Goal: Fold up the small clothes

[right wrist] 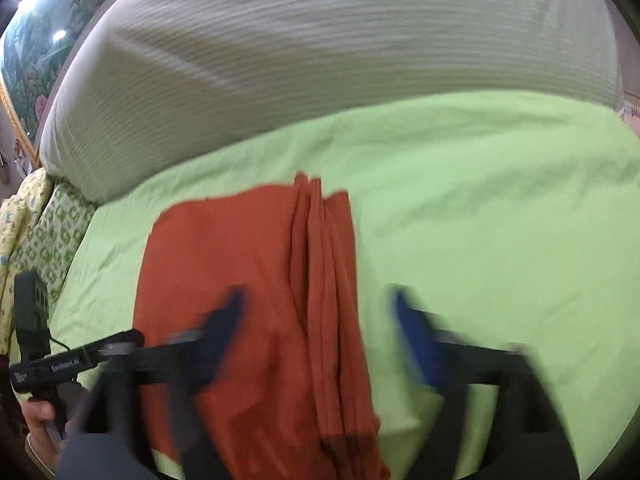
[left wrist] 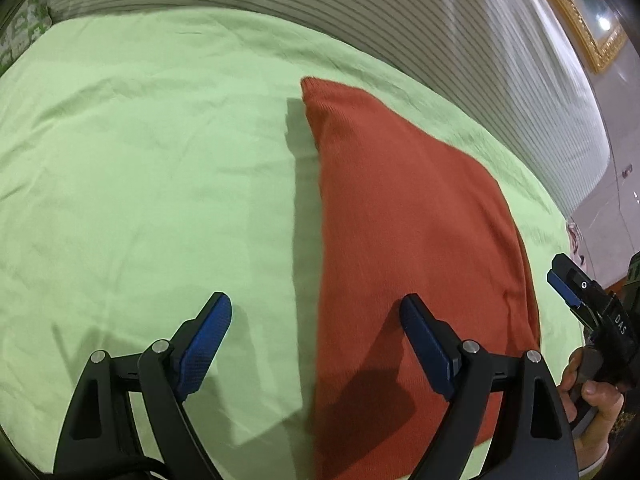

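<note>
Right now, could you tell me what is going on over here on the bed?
A person with a handheld gripper in each hand is folding a rust-red garment on a light green bedsheet. The garment lies flat, one side doubled over. The left gripper and right gripper are open above it, holding nothing.

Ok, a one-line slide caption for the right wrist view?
Right gripper open above folded rust-red garment on green sheet.

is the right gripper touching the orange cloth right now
Cannot tell. In the right wrist view the right gripper stands open over the folded orange cloth, nothing pinched, but its fingers are blurred, so no gap or contact shows plainly.
</note>
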Demonstrator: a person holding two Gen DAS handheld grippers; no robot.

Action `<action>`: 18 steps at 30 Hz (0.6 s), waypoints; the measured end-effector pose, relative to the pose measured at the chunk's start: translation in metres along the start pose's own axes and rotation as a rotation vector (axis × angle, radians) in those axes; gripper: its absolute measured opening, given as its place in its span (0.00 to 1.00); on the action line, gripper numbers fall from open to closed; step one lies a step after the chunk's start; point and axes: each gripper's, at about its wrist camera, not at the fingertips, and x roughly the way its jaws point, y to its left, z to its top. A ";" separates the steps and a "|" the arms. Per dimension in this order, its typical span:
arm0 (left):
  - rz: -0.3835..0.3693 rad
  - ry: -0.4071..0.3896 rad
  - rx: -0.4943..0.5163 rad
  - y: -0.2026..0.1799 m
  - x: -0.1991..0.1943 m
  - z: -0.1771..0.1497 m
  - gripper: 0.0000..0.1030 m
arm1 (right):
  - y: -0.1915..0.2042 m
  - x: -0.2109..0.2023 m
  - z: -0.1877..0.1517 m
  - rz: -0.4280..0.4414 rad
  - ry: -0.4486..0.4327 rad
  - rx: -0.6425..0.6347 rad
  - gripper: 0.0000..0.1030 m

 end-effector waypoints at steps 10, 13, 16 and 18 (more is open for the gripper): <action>-0.027 0.019 -0.046 0.010 0.041 0.077 0.86 | 0.008 0.062 0.021 0.034 0.130 -0.065 0.83; -0.007 0.025 -0.050 0.010 0.061 0.094 0.83 | -0.005 0.085 0.025 0.098 0.201 0.007 0.58; -0.050 0.013 0.047 -0.011 0.062 0.101 0.15 | -0.014 0.091 0.026 0.168 0.218 0.060 0.28; 0.006 -0.044 0.115 -0.034 0.055 0.106 0.14 | -0.017 0.078 0.026 0.230 0.160 0.097 0.26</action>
